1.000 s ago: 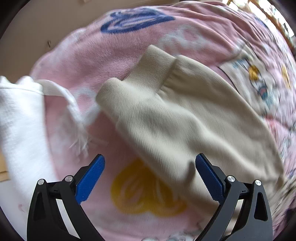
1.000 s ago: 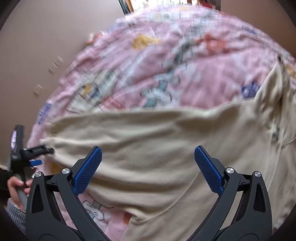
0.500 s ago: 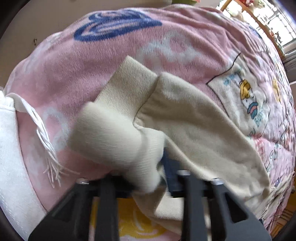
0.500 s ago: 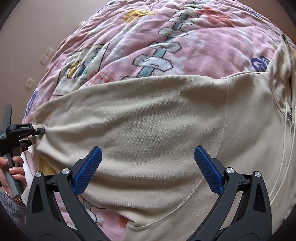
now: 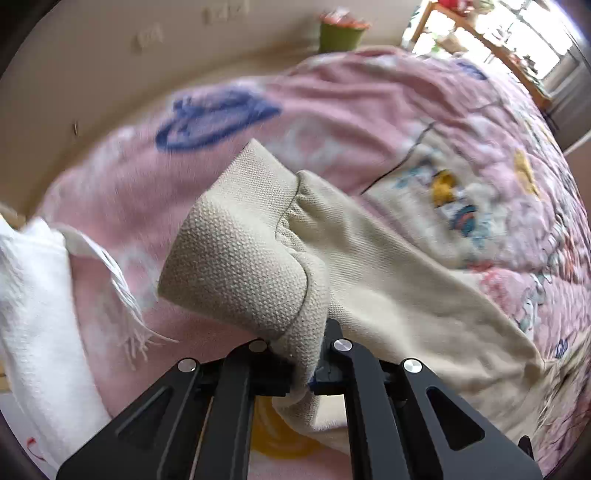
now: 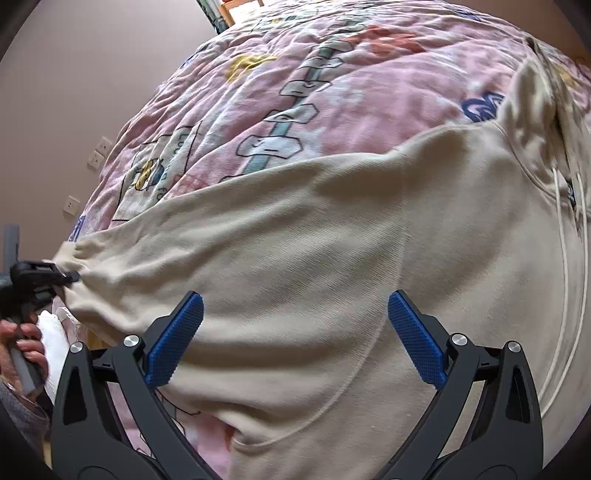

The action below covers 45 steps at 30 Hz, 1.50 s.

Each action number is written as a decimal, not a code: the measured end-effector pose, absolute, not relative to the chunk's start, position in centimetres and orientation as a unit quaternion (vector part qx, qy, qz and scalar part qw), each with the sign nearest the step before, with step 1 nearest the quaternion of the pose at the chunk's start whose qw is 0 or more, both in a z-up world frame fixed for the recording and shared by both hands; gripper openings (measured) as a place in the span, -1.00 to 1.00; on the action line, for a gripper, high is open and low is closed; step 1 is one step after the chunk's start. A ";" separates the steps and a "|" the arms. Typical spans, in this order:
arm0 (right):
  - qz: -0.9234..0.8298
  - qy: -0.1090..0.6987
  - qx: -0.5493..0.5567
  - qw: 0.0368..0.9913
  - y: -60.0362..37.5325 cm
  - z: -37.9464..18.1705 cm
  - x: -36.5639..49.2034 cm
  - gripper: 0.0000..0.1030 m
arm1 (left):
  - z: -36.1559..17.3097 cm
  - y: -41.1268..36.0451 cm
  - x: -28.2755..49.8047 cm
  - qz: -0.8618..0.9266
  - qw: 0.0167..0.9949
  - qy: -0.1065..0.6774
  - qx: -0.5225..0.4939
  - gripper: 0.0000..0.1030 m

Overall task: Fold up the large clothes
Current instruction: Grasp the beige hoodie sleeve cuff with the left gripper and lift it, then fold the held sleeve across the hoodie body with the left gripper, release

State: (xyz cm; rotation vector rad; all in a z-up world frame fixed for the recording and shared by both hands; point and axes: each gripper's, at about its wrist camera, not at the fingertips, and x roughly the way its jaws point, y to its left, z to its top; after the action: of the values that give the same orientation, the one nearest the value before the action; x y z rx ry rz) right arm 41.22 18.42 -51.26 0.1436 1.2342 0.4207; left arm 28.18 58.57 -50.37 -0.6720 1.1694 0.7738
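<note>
A cream hooded sweatshirt (image 6: pixel 332 240) lies spread on a pink patterned bedspread (image 6: pixel 332 74). Its sleeve (image 5: pixel 388 277) runs left, ending in a ribbed cuff (image 5: pixel 240 258). My left gripper (image 5: pixel 306 373) is shut on the sleeve just behind the cuff and holds it lifted off the bed; it also shows in the right wrist view (image 6: pixel 70 276), pulling the sleeve taut. My right gripper (image 6: pixel 295 336) is open and empty, hovering over the sweatshirt's body. The hood (image 6: pixel 535 103) and white drawstring (image 6: pixel 561 258) lie at the right.
A white fringed towel (image 5: pixel 33 295) lies at the bed's left edge. Beige wall with sockets (image 6: pixel 96 158) stands behind the bed. A green pot (image 5: pixel 340 35) and wooden shelving (image 5: pixel 480 33) stand beyond the far side.
My left gripper closed on the sleeve near the cuff and lifted it, stretching the sleeve. My right gripper stayed open and moved in closer over the sweatshirt's body.
</note>
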 end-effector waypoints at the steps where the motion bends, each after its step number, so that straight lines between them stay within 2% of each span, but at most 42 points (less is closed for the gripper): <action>1: 0.196 0.571 0.072 0.794 17.8 -51.4 41.3 0.89 | -49.2 57.7 28.6 0.351 0.720 0.523 -0.290 -0.90; 8: 0.180 0.560 0.113 0.801 11.5 -52.1 42.0 0.89 | -40.2 46.8 34.0 0.334 0.806 0.463 -0.156 -0.90; 10: 0.171 0.561 0.119 0.802 8.8 -51.8 42.1 0.89 | -37.3 41.2 35.7 0.312 0.833 0.442 -0.115 -0.90; 13: 0.152 0.558 0.120 0.807 4.1 -51.1 42.1 0.89 | -34.1 33.1 38.0 0.245 0.863 0.430 -0.108 -0.90; 19: 0.073 0.555 0.121 0.820 -8.9 -49.7 41.0 0.89 | -31.9 14.4 41.5 0.113 0.902 0.408 -0.086 -0.90; 23: 0.003 0.556 0.116 0.823 -17.6 -49.4 38.8 0.89 | -34.1 2.8 42.1 0.047 0.911 0.406 -0.045 -0.90; 27: -0.072 0.564 0.096 0.817 -25.5 -50.4 35.9 0.89 | -41.2 -6.3 42.5 -0.007 0.888 0.459 -0.032 -0.90; 33: -0.133 0.588 0.107 0.791 -32.9 -52.1 32.4 0.89 | -52.0 -11.4 42.3 -0.024 0.833 0.552 -0.029 -0.89; 36: -0.124 0.595 0.084 0.790 -32.7 -52.2 31.6 0.89 | -54.6 -12.6 41.0 -0.038 0.809 0.586 -0.011 -0.70; 39: -0.109 0.609 0.075 0.782 -32.1 -52.3 31.7 0.89 | -55.0 -12.4 40.0 -0.068 0.793 0.606 -0.022 0.07; 40: -0.103 0.614 0.081 0.778 -32.1 -52.3 31.5 0.89 | -54.5 -12.4 39.7 -0.080 0.792 0.604 -0.026 0.51; 41: -0.107 0.617 0.085 0.775 -32.0 -52.1 31.5 0.89 | -54.0 -12.5 39.4 -0.090 0.794 0.600 -0.024 0.62; 45: -0.113 0.612 0.106 0.775 -31.8 -50.6 32.3 0.89 | -50.3 -11.6 38.9 -0.124 0.797 0.590 -0.033 0.62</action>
State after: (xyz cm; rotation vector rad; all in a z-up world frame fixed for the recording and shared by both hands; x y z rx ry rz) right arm 32.31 -31.76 -50.64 0.2286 1.3250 -0.2447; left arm 38.86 -11.56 -50.31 -0.0717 1.2676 -0.2668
